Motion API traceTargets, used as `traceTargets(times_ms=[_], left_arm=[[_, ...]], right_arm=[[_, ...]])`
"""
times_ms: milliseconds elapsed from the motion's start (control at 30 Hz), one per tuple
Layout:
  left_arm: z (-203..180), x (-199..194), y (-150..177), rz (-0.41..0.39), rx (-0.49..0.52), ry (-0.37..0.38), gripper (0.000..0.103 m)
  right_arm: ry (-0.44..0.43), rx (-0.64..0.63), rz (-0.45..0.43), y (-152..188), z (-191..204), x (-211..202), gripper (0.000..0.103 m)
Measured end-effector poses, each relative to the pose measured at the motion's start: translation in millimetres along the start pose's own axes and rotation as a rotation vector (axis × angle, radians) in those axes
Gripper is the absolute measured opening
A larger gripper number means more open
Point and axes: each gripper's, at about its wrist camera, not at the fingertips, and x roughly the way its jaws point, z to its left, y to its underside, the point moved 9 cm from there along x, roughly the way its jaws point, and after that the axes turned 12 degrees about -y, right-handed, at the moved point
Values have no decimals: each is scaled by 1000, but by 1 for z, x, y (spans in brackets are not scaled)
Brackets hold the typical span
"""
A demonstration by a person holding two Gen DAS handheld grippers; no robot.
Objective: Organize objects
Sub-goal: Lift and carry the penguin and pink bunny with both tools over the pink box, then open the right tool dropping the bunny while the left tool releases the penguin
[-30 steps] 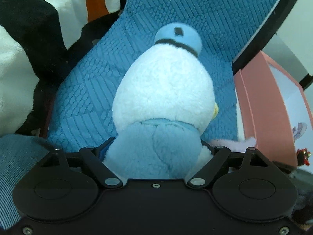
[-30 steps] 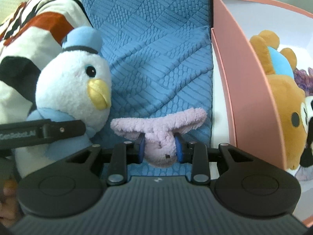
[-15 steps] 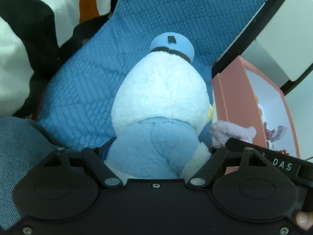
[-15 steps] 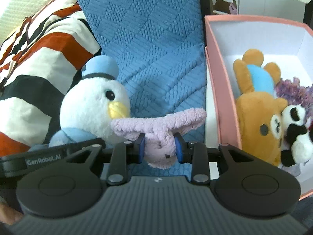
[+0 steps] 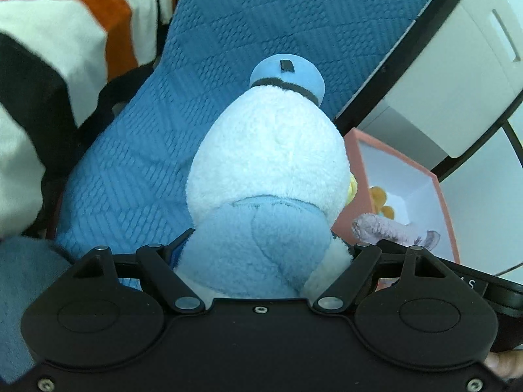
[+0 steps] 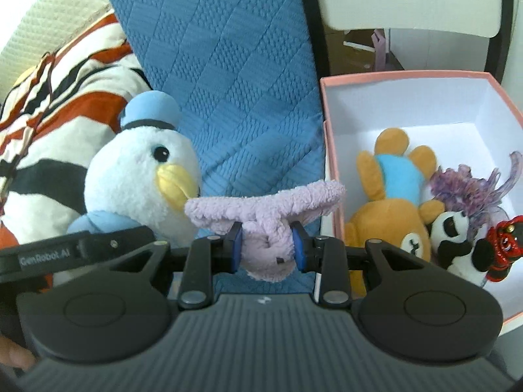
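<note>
Jaws of our left gripper (image 5: 261, 254) clamped the penguin plush (image 5: 268, 176) above the blue quilted cover (image 5: 137, 170). Our right gripper (image 6: 266, 250) pinched a lilac fuzzy toy (image 6: 264, 209) beside the pink box (image 6: 330, 150), where a bear plush (image 6: 392, 209) and panda plush (image 6: 457, 245) lay.

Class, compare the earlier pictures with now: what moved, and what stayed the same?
Both grippers rose and carried their toys toward the pink box, whose inside now shows more fully. Unchanged: left gripper shut on the penguin, right gripper shut on the purple plush.
</note>
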Motion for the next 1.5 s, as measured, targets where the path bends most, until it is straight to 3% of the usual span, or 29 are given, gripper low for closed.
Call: traceTargets(times_ms=[333, 667, 1067, 1500], left_arm=[[-59, -29, -38, -44, 19, 84, 78], [-140, -31, -57, -77, 120, 127, 78], [-213, 27, -55, -27, 231, 121, 78], [-265, 87, -30, 107, 279, 139, 78]], right_arm=[[12, -6, -86, -34, -20, -43, 34], [55, 15, -140, -52, -73, -66, 34], [145, 38, -166, -57, -158, -64, 34], [204, 107, -130, -45, -230, -40, 34]])
